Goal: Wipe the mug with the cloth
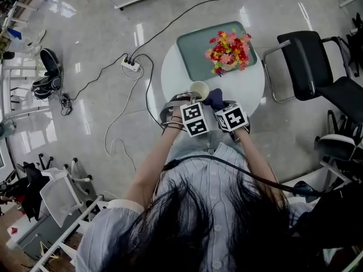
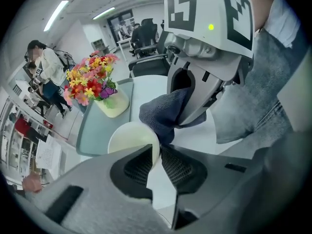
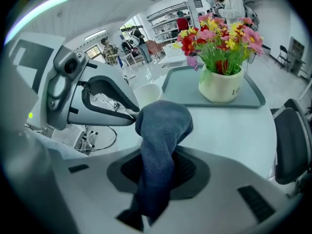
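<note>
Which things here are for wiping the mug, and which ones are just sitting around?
For the job:
mug, gripped at its rim by the left gripper
cloth, clamped in the right gripper

Just lying about:
flowers in their pot
tray
power strip on the floor
black chair

- The head view looks steeply down from high above the person onto the round bench point(image 1: 249, 89).
- The left gripper view sits close behind its jaws, facing across the bench towards the flower pot point(image 2: 113, 106).
- The right gripper view, equally close, faces that flower pot point(image 3: 222, 87) too; all three views share the mug point(image 1: 199, 89).
</note>
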